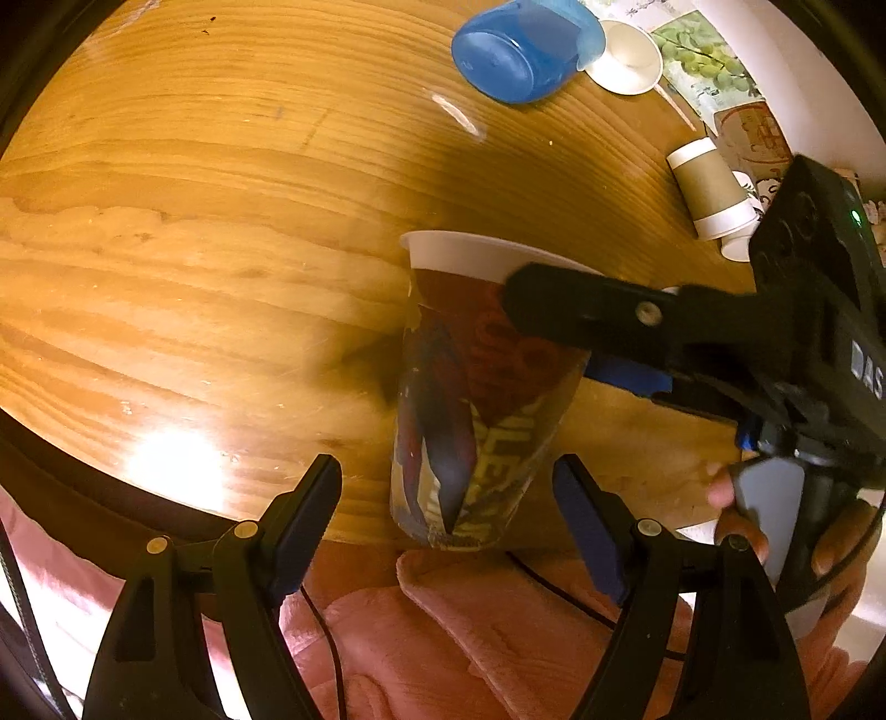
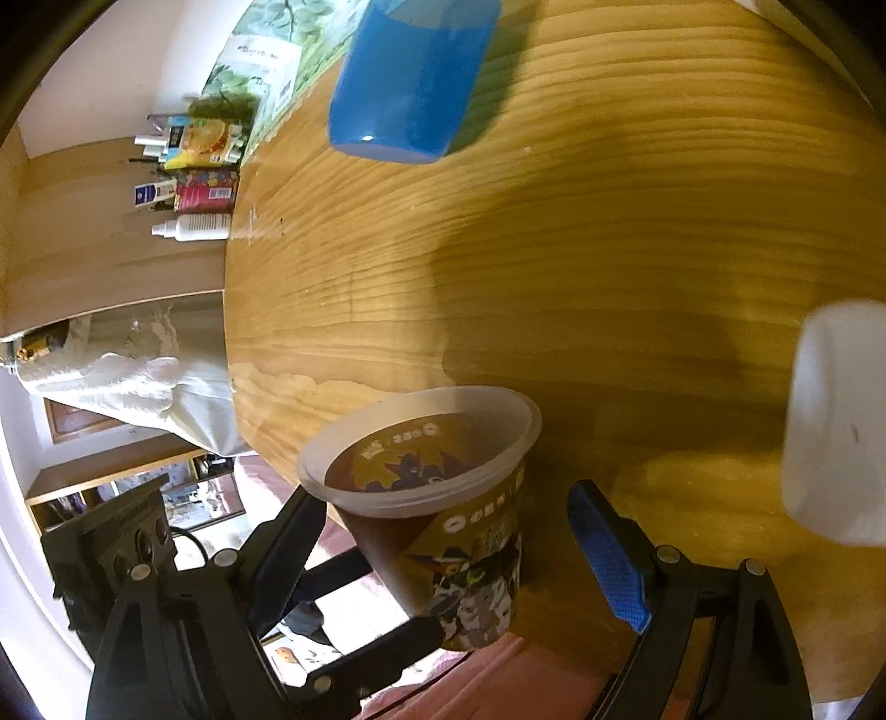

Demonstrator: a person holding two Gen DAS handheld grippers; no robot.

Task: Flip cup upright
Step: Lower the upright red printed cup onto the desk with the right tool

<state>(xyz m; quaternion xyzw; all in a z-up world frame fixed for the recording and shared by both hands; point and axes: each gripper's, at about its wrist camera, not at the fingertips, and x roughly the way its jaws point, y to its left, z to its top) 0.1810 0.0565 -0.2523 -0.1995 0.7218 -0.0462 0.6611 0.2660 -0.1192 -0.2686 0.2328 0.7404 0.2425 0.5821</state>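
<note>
A printed paper cup [image 1: 476,399] with a white rim stands mouth up near the wooden table's [image 1: 221,221] front edge. It also shows in the right wrist view [image 2: 459,531]. My left gripper [image 1: 448,520] is open, its fingers wide on either side of the cup's base, apart from it. My right gripper [image 2: 448,554] is open around the cup's upper part; its fingers [image 1: 581,315] reach in from the right near the rim, and I cannot tell whether they touch it.
A blue plastic cup [image 1: 526,50] lies on its side at the far end. A white paper cup [image 1: 631,55] and a brown-sleeved paper cup [image 1: 711,188] lie at the right. Bottles and packets [image 2: 194,183] stand on a shelf beyond the table.
</note>
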